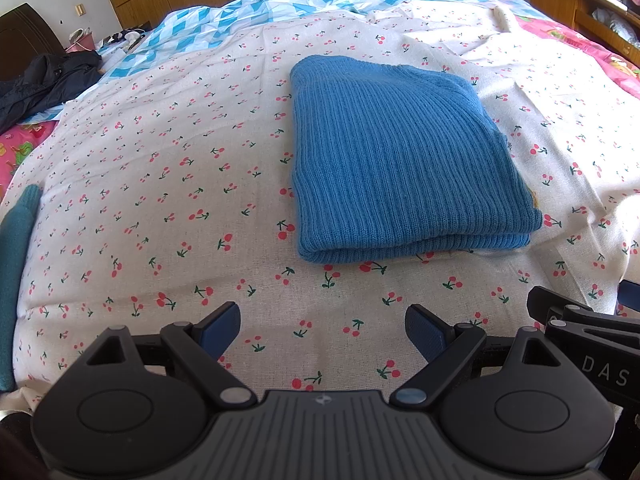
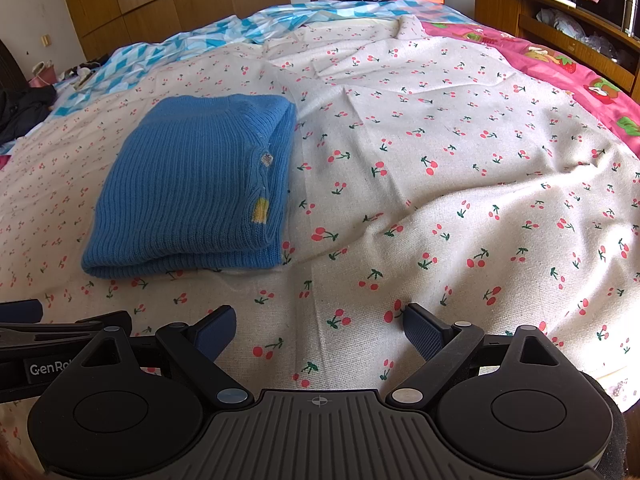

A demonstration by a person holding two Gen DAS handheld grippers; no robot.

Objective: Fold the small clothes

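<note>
A blue ribbed knit sweater (image 1: 396,168) lies folded into a neat rectangle on the cherry-print sheet (image 1: 160,200), its folded edge towards me. From the right wrist the same blue sweater (image 2: 192,184) sits to the left, showing a small yellow patch on its side edge. My left gripper (image 1: 322,330) hovers open just short of the sweater, nothing between its fingers. My right gripper (image 2: 318,330) is open too, over bare cherry-print sheet (image 2: 440,184) to the right of the sweater. Each gripper's body pokes into the other's view at the edge.
A teal garment (image 1: 16,280) lies at the left edge of the bed. Dark clothing (image 1: 44,84) is heaped at the far left. A blue-and-white quilt (image 2: 208,36) and a pink cartoon cover (image 2: 560,64) border the sheet. A wooden shelf unit (image 2: 560,16) stands at right.
</note>
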